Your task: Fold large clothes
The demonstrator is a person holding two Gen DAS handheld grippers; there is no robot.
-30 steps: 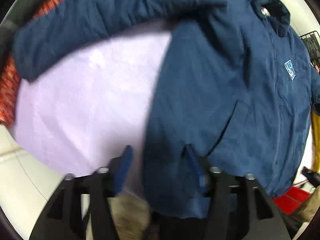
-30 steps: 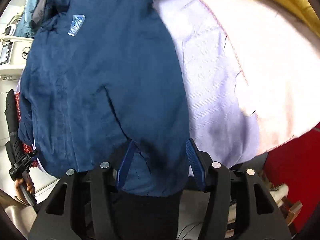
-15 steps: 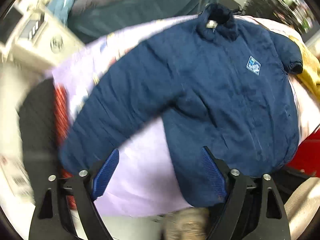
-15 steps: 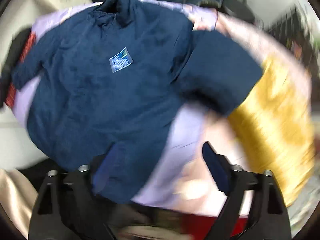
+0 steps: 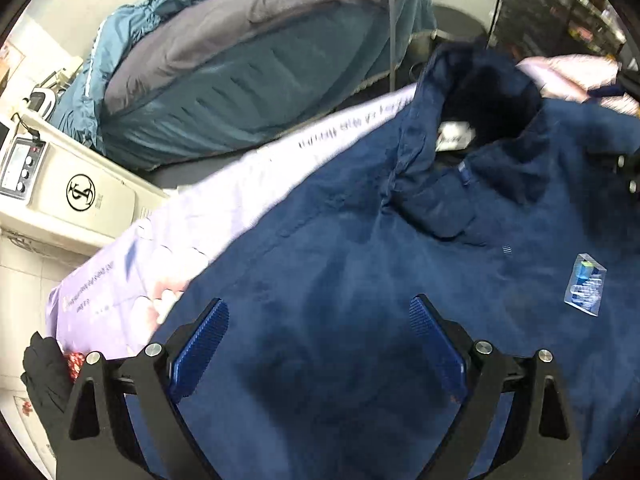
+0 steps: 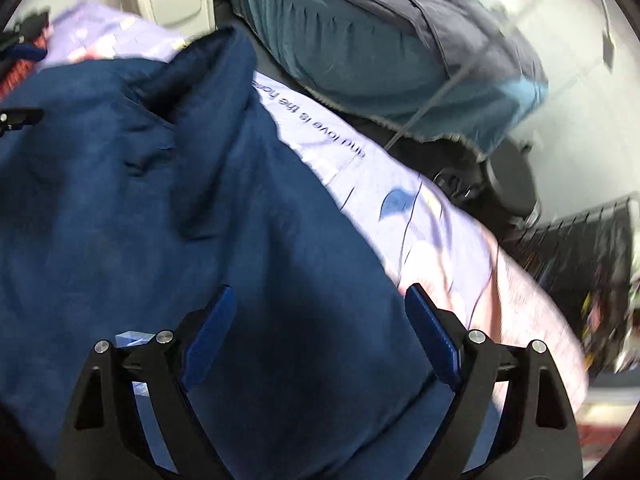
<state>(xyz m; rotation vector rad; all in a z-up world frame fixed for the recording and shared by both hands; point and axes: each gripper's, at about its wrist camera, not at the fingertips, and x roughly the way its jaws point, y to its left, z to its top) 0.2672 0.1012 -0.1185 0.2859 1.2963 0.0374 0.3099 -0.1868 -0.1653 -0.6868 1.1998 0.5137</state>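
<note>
Both wrist cameras look steeply down, close over the navy jacket (image 5: 360, 280) — sharing its collar (image 6: 208, 80).

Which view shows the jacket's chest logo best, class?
The left wrist view: the logo on the jacket sits unobstructed at right. In the right wrist view only slivers of the logo show behind the gripper's frame, low at left.

so the jacket (image 5: 360, 280) is lying flat on the printed sheet (image 5: 120, 288), collar (image 5: 484, 92) at the far end. behind the sheet sits a pile of bedding (image 5: 240, 60), with a machine (image 5: 80, 196) to its left. left gripper (image 5: 320, 344) and right gripper (image 6: 320, 328) both over the jacket
</note>
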